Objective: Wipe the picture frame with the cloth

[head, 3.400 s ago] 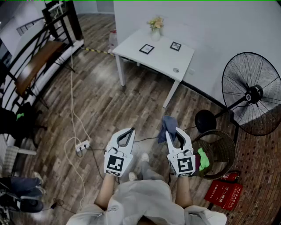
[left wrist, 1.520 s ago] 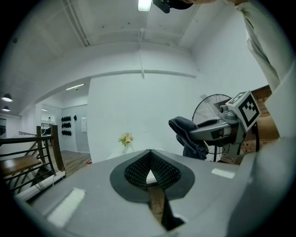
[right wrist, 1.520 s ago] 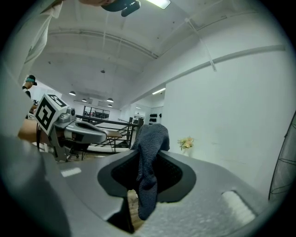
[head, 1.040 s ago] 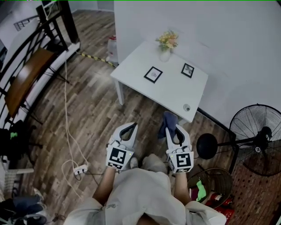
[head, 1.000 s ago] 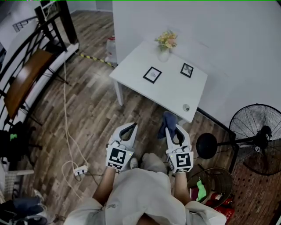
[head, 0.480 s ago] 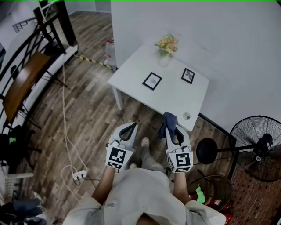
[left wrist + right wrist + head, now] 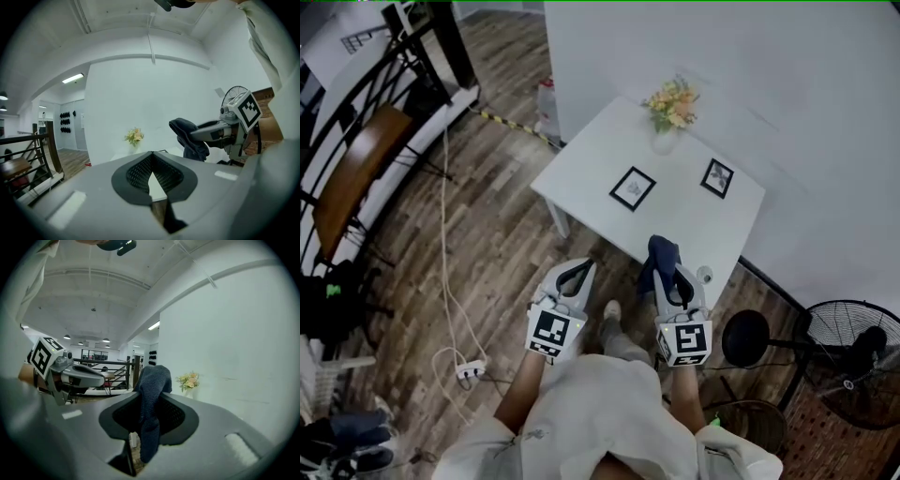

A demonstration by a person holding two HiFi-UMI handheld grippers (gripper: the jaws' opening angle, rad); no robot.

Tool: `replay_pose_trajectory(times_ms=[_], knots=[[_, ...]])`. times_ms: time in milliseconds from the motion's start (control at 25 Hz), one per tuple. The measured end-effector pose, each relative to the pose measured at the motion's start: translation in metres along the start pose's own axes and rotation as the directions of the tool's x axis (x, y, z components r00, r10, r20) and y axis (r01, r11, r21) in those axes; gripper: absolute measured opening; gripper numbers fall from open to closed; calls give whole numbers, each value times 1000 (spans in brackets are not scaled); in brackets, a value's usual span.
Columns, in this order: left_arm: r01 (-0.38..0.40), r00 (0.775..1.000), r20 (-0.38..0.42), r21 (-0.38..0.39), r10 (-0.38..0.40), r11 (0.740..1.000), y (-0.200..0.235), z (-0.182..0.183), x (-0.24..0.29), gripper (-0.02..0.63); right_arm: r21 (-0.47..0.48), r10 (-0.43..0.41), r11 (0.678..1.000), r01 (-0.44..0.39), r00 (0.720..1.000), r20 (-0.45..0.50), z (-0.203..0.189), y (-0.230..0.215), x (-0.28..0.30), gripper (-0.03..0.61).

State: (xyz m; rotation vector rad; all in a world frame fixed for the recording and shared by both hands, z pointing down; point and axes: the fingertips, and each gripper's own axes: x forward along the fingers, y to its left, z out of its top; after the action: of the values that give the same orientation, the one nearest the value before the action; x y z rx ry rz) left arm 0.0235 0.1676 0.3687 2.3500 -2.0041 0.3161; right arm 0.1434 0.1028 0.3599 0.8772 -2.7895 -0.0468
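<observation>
Two black picture frames lie flat on the white table (image 7: 600, 164): one (image 7: 632, 187) near its middle, the other (image 7: 716, 178) toward the right. My right gripper (image 7: 667, 270) is shut on a dark blue cloth (image 7: 660, 255) (image 7: 151, 401) that bunches above its tips, just short of the table's near edge. My left gripper (image 7: 576, 276) (image 7: 151, 174) is shut with nothing in it, held level with the right one over the floor. From the left gripper view the cloth (image 7: 189, 136) shows in the other gripper.
A vase of flowers (image 7: 671, 111) stands at the table's back, by the white wall. A small round object (image 7: 704, 275) sits at the table's near corner. A standing fan (image 7: 848, 352) is at the right, a cable and power strip (image 7: 470, 371) on the wooden floor at the left, railings (image 7: 366, 103) beyond.
The table has drawn closer in the head view as the person walked toward it. Both grippers kept their pose, with the cloth still held in the right one.
</observation>
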Motion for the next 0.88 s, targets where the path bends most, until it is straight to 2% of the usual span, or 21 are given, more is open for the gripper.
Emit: replay_pose_trajectory(times_ms=[480, 880], knots=[[-62, 997, -35, -1, 62, 998, 32, 21, 96, 20, 11, 94, 996, -94, 996, 0, 13, -73, 81, 101], [-88, 995, -52, 4, 88, 996, 45, 29, 135, 20, 33, 136, 990, -136, 991, 6, 16, -102, 122, 101]])
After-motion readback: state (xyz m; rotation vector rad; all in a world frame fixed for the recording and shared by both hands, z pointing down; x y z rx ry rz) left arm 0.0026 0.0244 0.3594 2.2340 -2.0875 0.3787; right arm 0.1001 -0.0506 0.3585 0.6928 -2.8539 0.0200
